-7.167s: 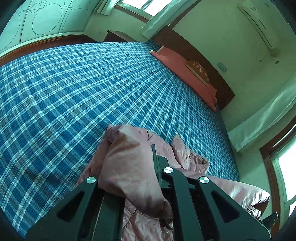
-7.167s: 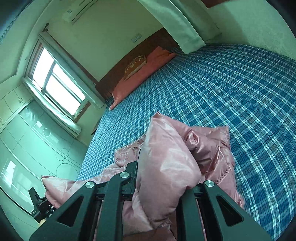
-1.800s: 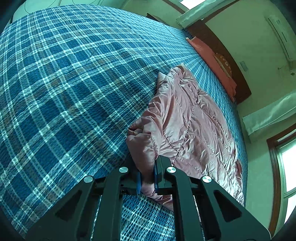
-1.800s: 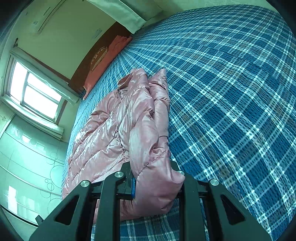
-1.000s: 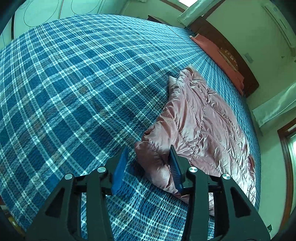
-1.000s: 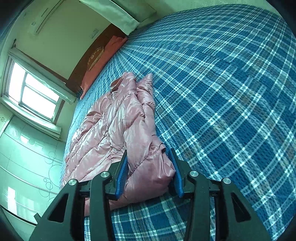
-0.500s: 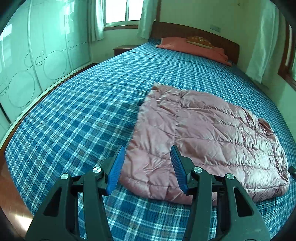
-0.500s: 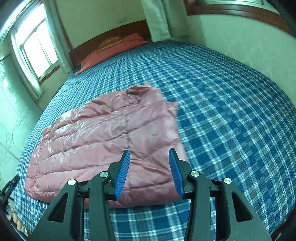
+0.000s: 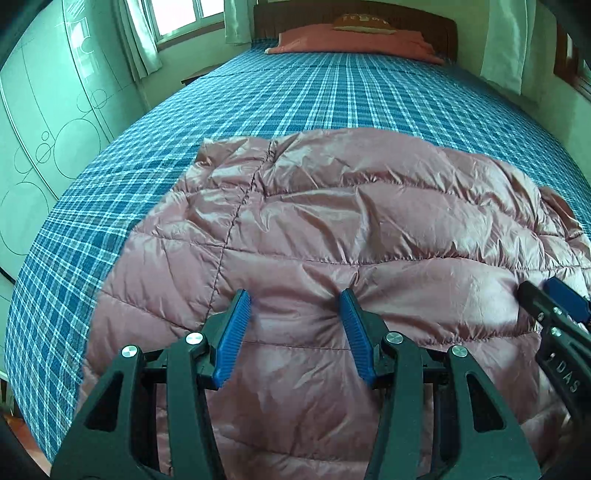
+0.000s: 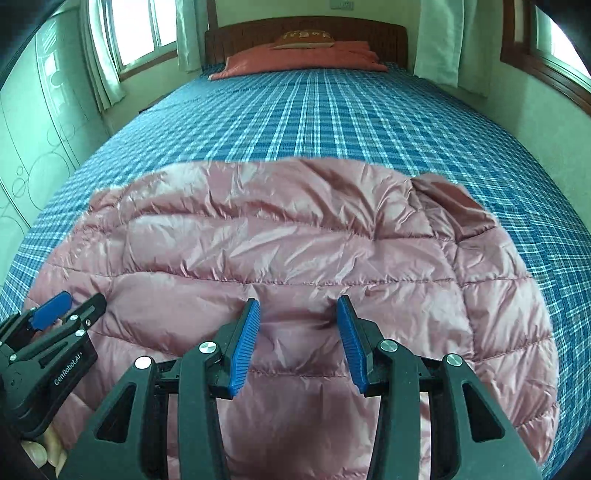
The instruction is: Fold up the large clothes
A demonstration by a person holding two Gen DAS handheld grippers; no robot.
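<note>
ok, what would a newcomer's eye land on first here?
The shiny pink quilted jacket, spread flat across the near end of the blue plaid bed. Next, both hand-held grippers above its near edge, blue pads apart and holding nothing: the left hand-held gripper and the right hand-held gripper. Far back, a salmon pillow lies against the dark headboard.

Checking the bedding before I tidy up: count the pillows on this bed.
2. A long salmon pillow lies across the head of the bed by the headboard, and a small brown patterned cushion sits on top of it. More may be hidden behind them.
</note>
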